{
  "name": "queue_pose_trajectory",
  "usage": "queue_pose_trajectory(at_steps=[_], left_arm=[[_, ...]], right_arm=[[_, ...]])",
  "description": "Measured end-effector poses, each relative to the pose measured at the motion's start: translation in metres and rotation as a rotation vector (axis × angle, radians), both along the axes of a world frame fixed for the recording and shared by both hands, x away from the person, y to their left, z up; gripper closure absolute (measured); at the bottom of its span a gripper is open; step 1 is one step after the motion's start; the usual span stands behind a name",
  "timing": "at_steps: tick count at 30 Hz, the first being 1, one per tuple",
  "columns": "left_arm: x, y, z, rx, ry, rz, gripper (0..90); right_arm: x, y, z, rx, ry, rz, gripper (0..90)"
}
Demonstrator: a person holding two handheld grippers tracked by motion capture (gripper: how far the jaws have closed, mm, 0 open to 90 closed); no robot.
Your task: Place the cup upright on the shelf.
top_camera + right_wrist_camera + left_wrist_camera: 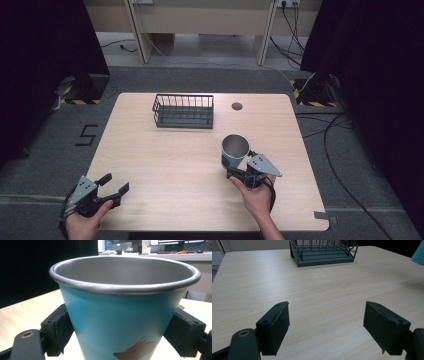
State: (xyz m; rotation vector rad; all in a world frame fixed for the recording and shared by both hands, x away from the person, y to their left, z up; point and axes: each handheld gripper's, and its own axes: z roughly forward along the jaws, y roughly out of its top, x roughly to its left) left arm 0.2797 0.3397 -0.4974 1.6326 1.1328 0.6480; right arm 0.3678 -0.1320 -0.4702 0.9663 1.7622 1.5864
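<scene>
A teal cup (234, 151) with a bare metal inside stands upright right of the table's middle. My right gripper (233, 170) is shut on its lower wall from the near side. In the right gripper view the cup (120, 312) sits between both pads (60, 327), which press its sides; an orange print shows low on its wall. My left gripper (115, 182) is open at the table's front left corner, with nothing between its jaws. From the left gripper (327, 312) I see bare wood ahead and the cup's edge (418, 257) at the far right.
A dark wire basket (183, 111) stands empty at the back middle of the wooden table (165, 160); it also shows in the left gripper view (322, 252). A round cable hole (237, 106) lies to its right. Cables run over the floor at the right.
</scene>
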Motion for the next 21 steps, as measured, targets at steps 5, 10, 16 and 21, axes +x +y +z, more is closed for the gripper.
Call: queue_pose_trajectory(at_steps=[5, 10, 16, 21], left_arm=[[0.000, 0.000, 0.000, 0.001, -0.002, 0.000, 20.5], [-0.001, 0.000, 0.000, 0.003, -0.003, -0.002, 20.6], [0.000, 0.000, 0.000, 0.001, -0.002, -0.004, 20.6], [0.000, 0.000, -0.001, 0.003, 0.000, -0.006, 20.6]], right_arm=[[0.010, 0.007, 0.009, 0.003, -0.019, -0.003, 17.9], [0.018, 0.014, 0.013, -0.001, -0.030, -0.001, 17.9], [0.025, 0.021, 0.017, 0.008, -0.031, 0.000, 17.9], [0.035, 0.028, 0.020, 0.004, -0.032, -0.003, 17.9]])
